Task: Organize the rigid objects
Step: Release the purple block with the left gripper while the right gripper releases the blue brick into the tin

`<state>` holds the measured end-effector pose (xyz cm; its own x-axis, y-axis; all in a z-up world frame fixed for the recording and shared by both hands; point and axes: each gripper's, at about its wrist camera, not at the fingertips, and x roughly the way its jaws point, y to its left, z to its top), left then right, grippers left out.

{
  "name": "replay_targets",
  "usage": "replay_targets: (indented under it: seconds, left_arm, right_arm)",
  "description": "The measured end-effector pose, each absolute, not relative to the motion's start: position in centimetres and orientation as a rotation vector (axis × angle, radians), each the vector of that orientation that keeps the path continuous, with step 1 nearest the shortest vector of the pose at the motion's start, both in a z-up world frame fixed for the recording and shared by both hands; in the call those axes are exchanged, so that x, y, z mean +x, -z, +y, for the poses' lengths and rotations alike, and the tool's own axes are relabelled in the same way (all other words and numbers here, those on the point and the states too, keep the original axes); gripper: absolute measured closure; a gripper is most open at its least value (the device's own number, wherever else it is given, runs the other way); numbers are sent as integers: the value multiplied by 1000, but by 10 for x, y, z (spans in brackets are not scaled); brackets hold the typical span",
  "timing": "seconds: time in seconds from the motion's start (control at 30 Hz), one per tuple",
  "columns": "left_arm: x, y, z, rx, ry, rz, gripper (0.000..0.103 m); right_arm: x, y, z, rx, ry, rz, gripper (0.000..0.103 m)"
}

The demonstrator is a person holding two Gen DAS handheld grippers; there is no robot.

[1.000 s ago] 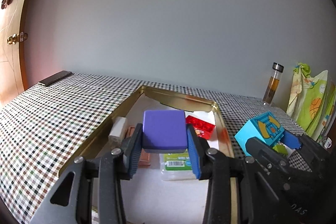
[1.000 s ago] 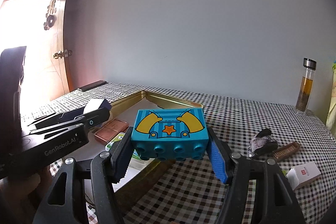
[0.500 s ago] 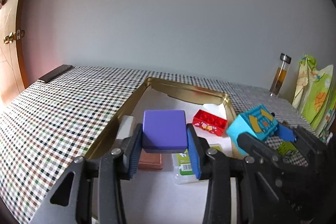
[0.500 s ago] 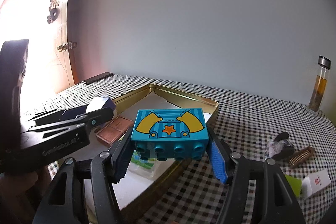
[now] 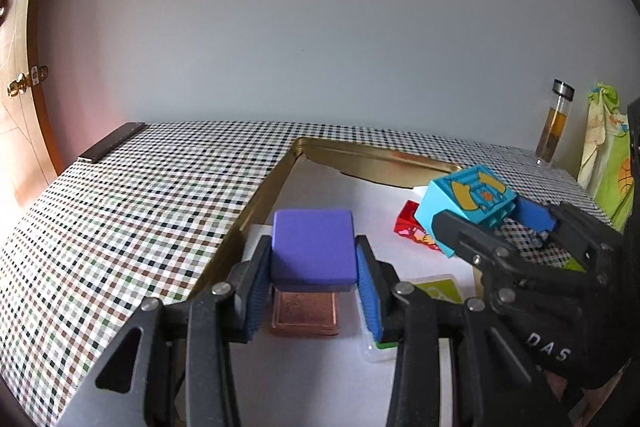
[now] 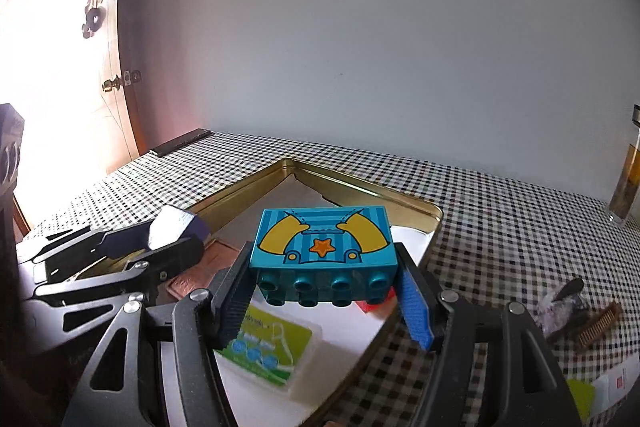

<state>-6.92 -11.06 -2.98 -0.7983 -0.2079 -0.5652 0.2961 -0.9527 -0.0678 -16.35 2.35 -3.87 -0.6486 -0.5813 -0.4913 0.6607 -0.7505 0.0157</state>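
Observation:
My left gripper [image 5: 314, 279] is shut on a purple block [image 5: 313, 247] and holds it above the near left part of a gold tray [image 5: 360, 157]. My right gripper [image 6: 326, 291] is shut on a teal toy brick [image 6: 322, 241] with a yellow and star print, held over the tray's right side; the brick also shows in the left wrist view [image 5: 464, 203]. In the tray lie a copper-coloured flat case [image 5: 305, 313], a red brick [image 5: 412, 231] and a clear box with a green label [image 6: 272, 347].
The checked tablecloth [image 5: 140, 211] covers the table. A glass bottle [image 5: 554, 123] stands at the back right beside a green patterned cloth [image 5: 606, 163]. A dark flat bar [image 5: 112, 147] lies at the far left. A small comb [image 6: 596, 323] and a white box [image 6: 618, 383] lie right of the tray.
Both grippers have moved forward over the tray, each still holding its block. The teal brick now hangs over the red brick's spot.

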Motion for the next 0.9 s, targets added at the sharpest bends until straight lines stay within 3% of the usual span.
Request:
replay_targets:
  seconds: [0.17,0.33,0.4,0.47,0.9]
  left_arm:
    - [-68,29,-114,814,2705,212,56]
    - [-61,29,-119,795,2676,249,27]
    - [-55,27,-115,766,2668,263,11]
    - [-48,24,-109,725,2681,268,5]
    - [-60,6,-3,697,2883,178,1]
  right_arm:
    - [-171,43,18,654,2332,194,36]
    - [-171,43,28,661,2365,169,20]
    - [-170,42,37,663,2369,135,17]
    - [-167,41,48,664,2378,109,17]
    - [-150,26,183,583,2625,102,10]
